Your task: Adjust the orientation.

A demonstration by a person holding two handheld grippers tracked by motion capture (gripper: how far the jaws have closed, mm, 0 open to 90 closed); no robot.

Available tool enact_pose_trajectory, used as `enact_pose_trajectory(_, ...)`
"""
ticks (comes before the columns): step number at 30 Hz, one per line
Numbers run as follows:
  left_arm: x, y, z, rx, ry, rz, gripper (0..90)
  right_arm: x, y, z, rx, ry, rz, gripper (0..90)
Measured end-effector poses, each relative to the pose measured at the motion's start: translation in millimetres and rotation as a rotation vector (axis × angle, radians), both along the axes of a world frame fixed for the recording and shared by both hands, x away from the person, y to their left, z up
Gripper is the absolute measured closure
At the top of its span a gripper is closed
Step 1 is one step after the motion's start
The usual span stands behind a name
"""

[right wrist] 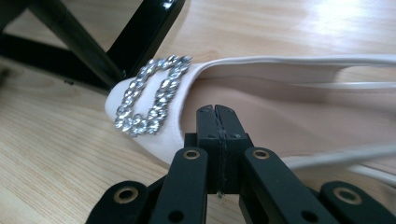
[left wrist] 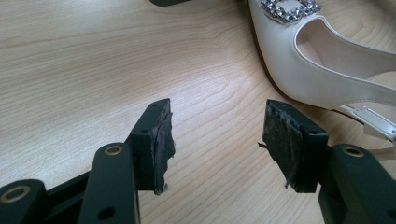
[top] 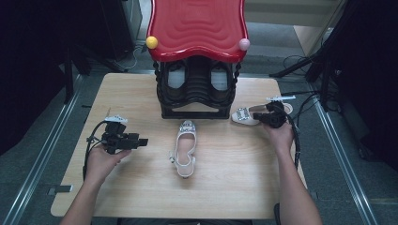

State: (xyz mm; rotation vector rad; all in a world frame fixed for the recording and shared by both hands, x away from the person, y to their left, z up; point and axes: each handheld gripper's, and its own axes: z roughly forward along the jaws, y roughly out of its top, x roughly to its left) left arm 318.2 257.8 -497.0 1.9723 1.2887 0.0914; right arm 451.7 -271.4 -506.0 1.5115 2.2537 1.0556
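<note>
The work surface is a wooden table [top: 141, 197]. A black shoe rack [top: 197, 93] with a red wavy top [top: 197, 26] stands at the 12 o'clock edge; dark shoes sit on its shelf.

Right gripper [top: 272, 117]: positioned at 2 o'clock from the table centre, just beside the rack's right foot. In the right gripper view, the right gripper [right wrist: 218, 114] has its jaws pressed fully together, with nothing visible between the pads. The tips sit over the opening of a white shoe [right wrist: 280, 102] that lies on its side, its rhinestone buckle [right wrist: 152, 93] next to the rack leg [right wrist: 140, 37]. In the high view this same white shoe [top: 244, 116] lies at the gripper's 9 o'clock.

Left gripper [top: 123, 139]: positioned at 9 o'clock from the table centre, pointing toward 3 o'clock. The left gripper [left wrist: 217, 140] has its jaws standing wide apart, with bare table between them.

Second white shoe [top: 185, 147]: lies at the table centre, toe toward 12 o'clock, well apart from both grippers. It appears at 1 o'clock in the left gripper view.
</note>
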Motion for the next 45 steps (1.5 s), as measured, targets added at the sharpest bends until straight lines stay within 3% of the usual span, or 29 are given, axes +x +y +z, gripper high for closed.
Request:
enact_pose_trajectory(3, -0.3, 1.2, -0.3, 0.000, -0.003, 0.003, 42.5, 1.1, 5.6, -1.3, -0.029, 0.000, -0.001, 90.0)
enact_pose_trajectory(10, 0.4, 1.7, -0.4, -0.002, -0.003, 0.005, 42.4, 0.2, 3.9, -0.5, 0.051, 0.071, -0.014, 90.0)
enact_pose_trajectory(14, 0.2, 2.3, 0.0, -0.007, -0.002, 0.007, 42.4, -1.7, 10.0, 1.3, 0.034, 0.075, 0.004, 90.0)
enact_pose_trajectory(19, 0.4, 3.2, -0.3, -0.005, -0.002, 0.007, 42.3, -4.1, 16.9, 0.6, 0.066, 0.101, 0.043, 90.0)
enact_pose_trajectory(25, 0.5, 3.7, 0.1, -0.005, -0.005, 0.010, 42.3, -9.7, 31.9, 1.6, 0.059, 0.099, 0.084, 90.0)
enact_pose_trajectory(28, 0.8, 3.5, 0.0, -0.004, -0.003, 0.007, 42.3, -10.3, 33.6, 2.6, 0.061, 0.091, 0.093, 90.0)
enact_pose_trajectory(31, 0.6, 3.4, -0.1, -0.003, -0.003, 0.008, 42.3, -10.5, 28.3, 11.1, 0.109, 0.064, 0.087, 90.0)
enact_pose_trajectory(37, -0.1, 3.1, -0.7, 0.001, -0.001, 0.008, 42.2, -16.2, 13.8, 35.7, 0.070, -0.035, 0.051, 90.0)
enact_pose_trajectory(39, -1.0, 2.9, -1.3, 0.007, -0.004, 0.010, 42.3, -16.3, 7.7, 41.7, 0.043, -0.041, 0.035, 90.0)
enact_pose_trajectory(45, -3.8, 6.0, -1.5, 0.010, 0.000, 0.016, 42.3, -15.0, -17.1, 48.2, 0.056, -0.072, -0.019, 90.0)
